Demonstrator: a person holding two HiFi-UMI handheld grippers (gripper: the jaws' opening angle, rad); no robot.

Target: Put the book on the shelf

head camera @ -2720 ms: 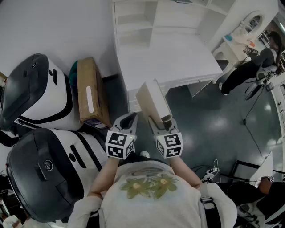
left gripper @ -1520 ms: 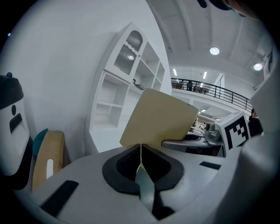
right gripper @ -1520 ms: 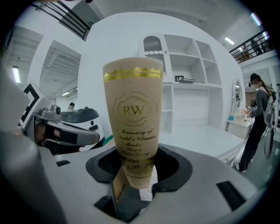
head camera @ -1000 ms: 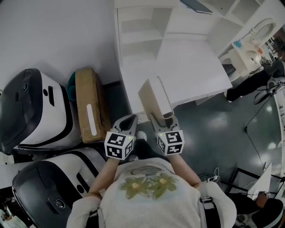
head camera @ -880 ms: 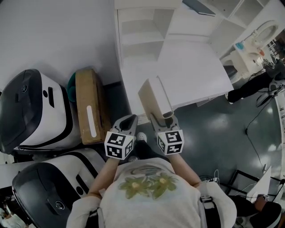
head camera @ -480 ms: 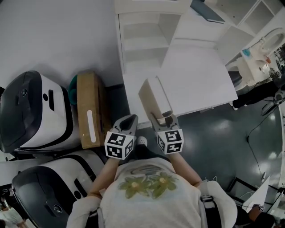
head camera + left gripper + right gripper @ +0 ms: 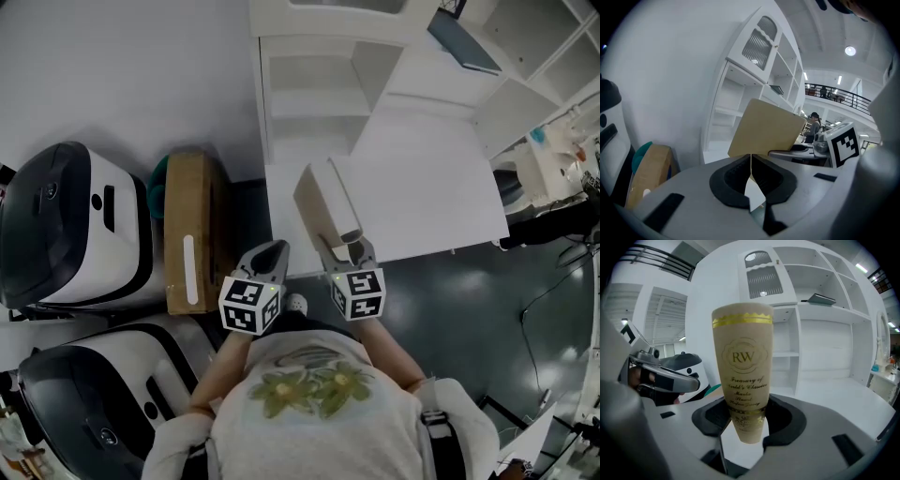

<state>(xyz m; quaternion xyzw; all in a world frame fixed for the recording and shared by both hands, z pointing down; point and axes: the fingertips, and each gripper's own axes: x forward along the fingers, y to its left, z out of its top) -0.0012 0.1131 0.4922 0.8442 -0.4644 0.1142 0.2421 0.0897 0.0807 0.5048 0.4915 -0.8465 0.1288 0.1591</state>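
- Both grippers have come closer to the white shelf (image 7: 309, 89) with the book (image 7: 323, 202).
- Right gripper (image 7: 348, 247) clamps the book's spine end, holding it tilted above the desk's (image 7: 431, 187) near-left corner.
- Left gripper (image 7: 269, 255) is pressed together, empty, just beside.

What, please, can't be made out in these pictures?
Lower spine lines of the book: right gripper view, print too small.
The dark flat thing on the shelf: right gripper and head views, too small to identify.
The teal thing: head view, mostly hidden behind the cardboard box.
The shelf's top: head view, cut off by the upper edge.
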